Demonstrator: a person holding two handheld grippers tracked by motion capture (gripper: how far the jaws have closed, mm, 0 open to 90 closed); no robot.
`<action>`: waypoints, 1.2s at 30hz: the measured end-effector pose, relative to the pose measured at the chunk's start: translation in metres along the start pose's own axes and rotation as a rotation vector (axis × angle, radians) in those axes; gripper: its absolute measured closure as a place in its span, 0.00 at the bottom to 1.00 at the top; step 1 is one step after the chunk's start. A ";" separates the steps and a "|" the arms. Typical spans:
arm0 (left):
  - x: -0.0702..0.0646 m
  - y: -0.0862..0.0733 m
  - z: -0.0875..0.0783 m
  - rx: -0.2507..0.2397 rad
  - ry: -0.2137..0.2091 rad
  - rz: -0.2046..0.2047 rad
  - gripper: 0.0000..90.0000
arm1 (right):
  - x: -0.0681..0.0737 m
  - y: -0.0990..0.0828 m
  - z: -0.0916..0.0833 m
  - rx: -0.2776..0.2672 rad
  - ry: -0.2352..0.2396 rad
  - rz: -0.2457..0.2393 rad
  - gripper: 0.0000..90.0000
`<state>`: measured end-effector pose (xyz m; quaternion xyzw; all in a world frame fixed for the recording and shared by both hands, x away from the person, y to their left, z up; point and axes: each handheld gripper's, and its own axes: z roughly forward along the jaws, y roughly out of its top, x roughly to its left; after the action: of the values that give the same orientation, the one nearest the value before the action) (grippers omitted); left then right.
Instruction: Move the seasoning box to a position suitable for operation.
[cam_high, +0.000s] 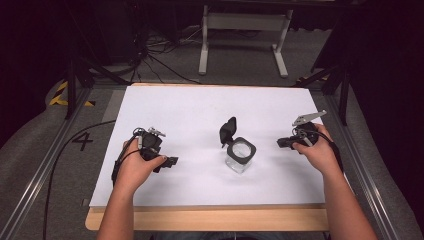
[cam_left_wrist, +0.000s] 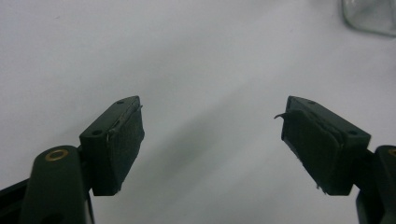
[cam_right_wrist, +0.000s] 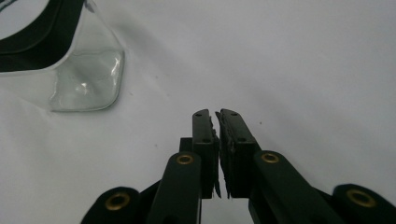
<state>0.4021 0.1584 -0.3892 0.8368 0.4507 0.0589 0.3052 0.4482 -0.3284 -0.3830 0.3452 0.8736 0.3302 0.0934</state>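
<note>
Counting from the high view: one clear glass jar (cam_high: 240, 156) with a black square rim, its one black hinged lid (cam_high: 228, 131) flipped open and standing up on the far-left side of the rim. I see the jar sitting about mid-table on the white table (cam_high: 200, 110), slightly right of centre, touching neither gripper.

Two grippers, one per hand. Left gripper (cam_high: 170, 161) rests at the near left, well apart from the jar; in its own view (cam_left_wrist: 212, 144) the two jaws stand wide with nothing between them, just bare white surface, and a corner of the jar (cam_left_wrist: 371, 16) shows at top right.

Right gripper (cam_high: 281, 143) sits right of the jar, near it, jaws pointing left toward it. In its own view (cam_right_wrist: 217, 116) the two pads are pressed together on nothing; the jar (cam_right_wrist: 86, 79) lies up-left.
</note>
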 end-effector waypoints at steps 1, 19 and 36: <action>-0.002 0.001 0.000 0.000 0.007 0.003 0.27 | 0.002 0.001 0.000 -0.008 0.027 -0.010 0.98; -0.030 0.009 -0.009 0.004 -0.032 0.124 0.30 | 0.037 0.013 0.024 0.002 0.205 -0.141 1.00; -0.032 0.009 -0.008 0.006 -0.033 0.133 0.30 | 0.044 0.016 0.047 0.012 0.217 -0.168 1.00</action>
<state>0.3871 0.1327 -0.3720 0.8668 0.3890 0.0639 0.3055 0.4426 -0.2664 -0.4060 0.2337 0.9063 0.3513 0.0235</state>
